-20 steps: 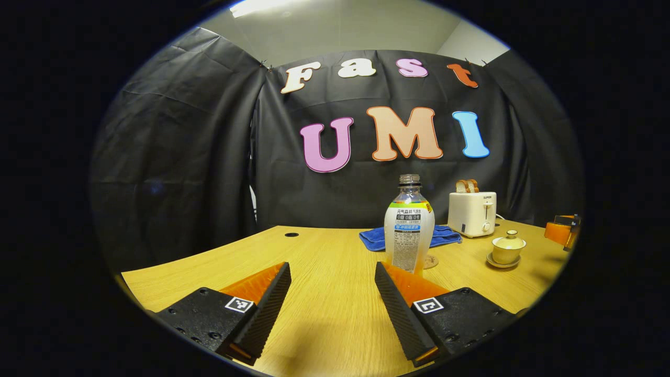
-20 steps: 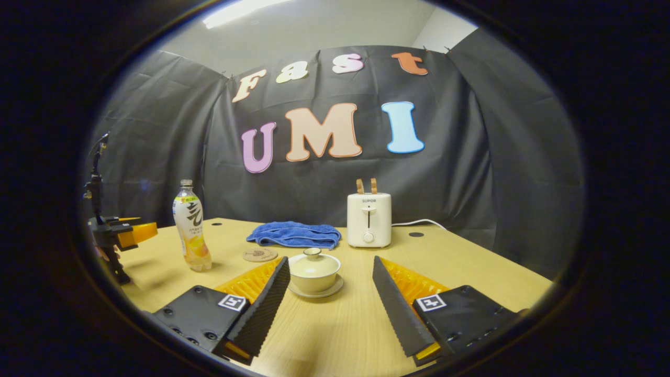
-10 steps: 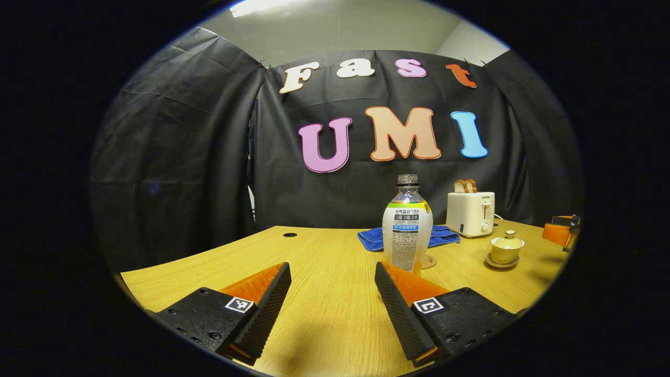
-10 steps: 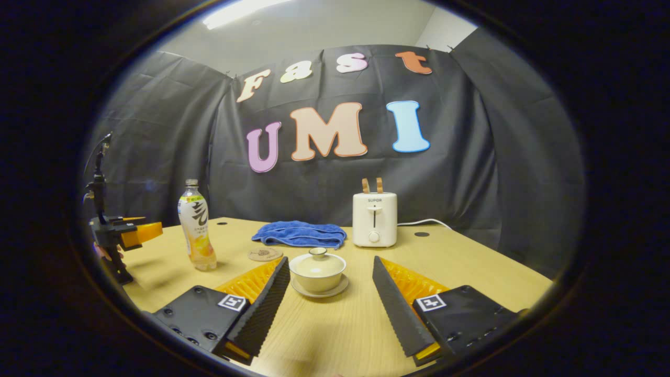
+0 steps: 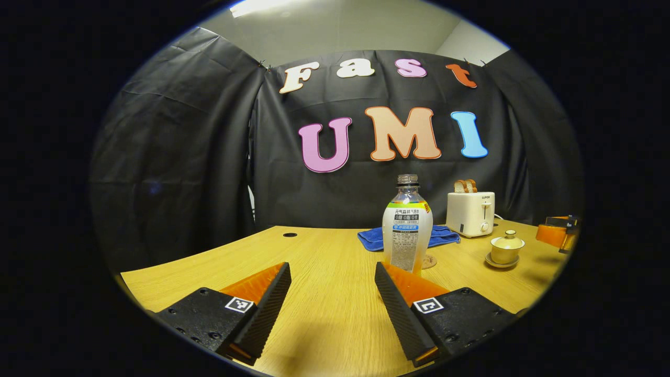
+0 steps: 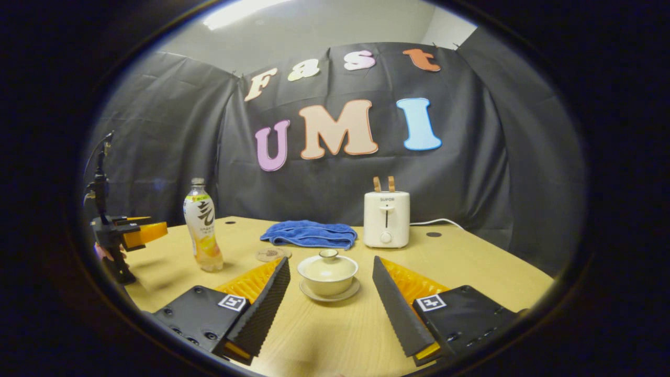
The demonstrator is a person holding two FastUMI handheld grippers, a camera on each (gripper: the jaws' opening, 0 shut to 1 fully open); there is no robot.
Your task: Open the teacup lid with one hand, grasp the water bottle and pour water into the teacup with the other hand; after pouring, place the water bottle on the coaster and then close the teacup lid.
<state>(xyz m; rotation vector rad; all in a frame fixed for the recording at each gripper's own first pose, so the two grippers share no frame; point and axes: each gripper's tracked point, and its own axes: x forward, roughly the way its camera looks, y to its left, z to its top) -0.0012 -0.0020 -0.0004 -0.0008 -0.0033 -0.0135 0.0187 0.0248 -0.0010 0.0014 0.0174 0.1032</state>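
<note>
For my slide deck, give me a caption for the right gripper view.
Open right claw faces the lidded cream ceramic teacup on its saucer on the wooden table.

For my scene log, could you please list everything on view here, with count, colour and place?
water bottle: one, clear with a printed label, uncapped, upright beside the coaster
coaster: one, brown, between the bottle and the teacup
teacup: one, cream, lid on, standing on a saucer
cloth: one, blue, bunched behind the coaster
toaster: one, white, two slices in it, at the back
table: one, light wood
left claw: open, short of the bottle
right claw: open, facing the teacup
</note>
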